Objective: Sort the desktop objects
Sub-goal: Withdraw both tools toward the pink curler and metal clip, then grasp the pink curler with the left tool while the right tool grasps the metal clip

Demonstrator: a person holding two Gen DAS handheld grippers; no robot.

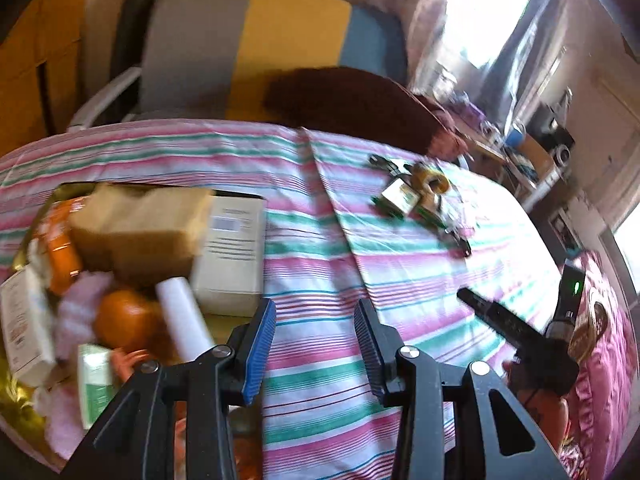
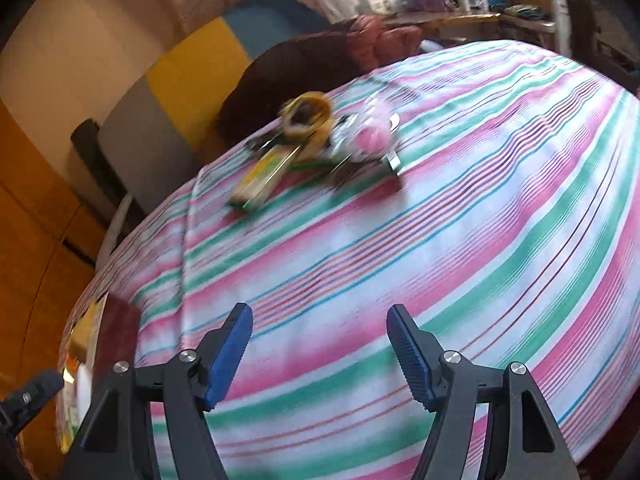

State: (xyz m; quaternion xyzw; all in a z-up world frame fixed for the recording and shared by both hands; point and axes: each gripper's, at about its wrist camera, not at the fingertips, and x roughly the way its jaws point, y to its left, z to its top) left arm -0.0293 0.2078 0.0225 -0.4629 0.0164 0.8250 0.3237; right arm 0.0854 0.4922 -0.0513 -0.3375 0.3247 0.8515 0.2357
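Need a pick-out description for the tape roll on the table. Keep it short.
On the striped tablecloth, look at the small pile of clutter near the far edge, in front of the dark brown cushion. The tape roll sits atop its far end: the only yellowish ring with a hollow centre.

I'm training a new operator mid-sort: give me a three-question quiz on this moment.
1. True or false: the left gripper holds an item.
2. What does the small pile still out on the striped cloth include? A) yellow tape roll B) mug C) shoe
3. In the left wrist view, on which side is the gold tray of boxes?

Key: 1 false, nothing between its fingers; 2 A; 3 left.
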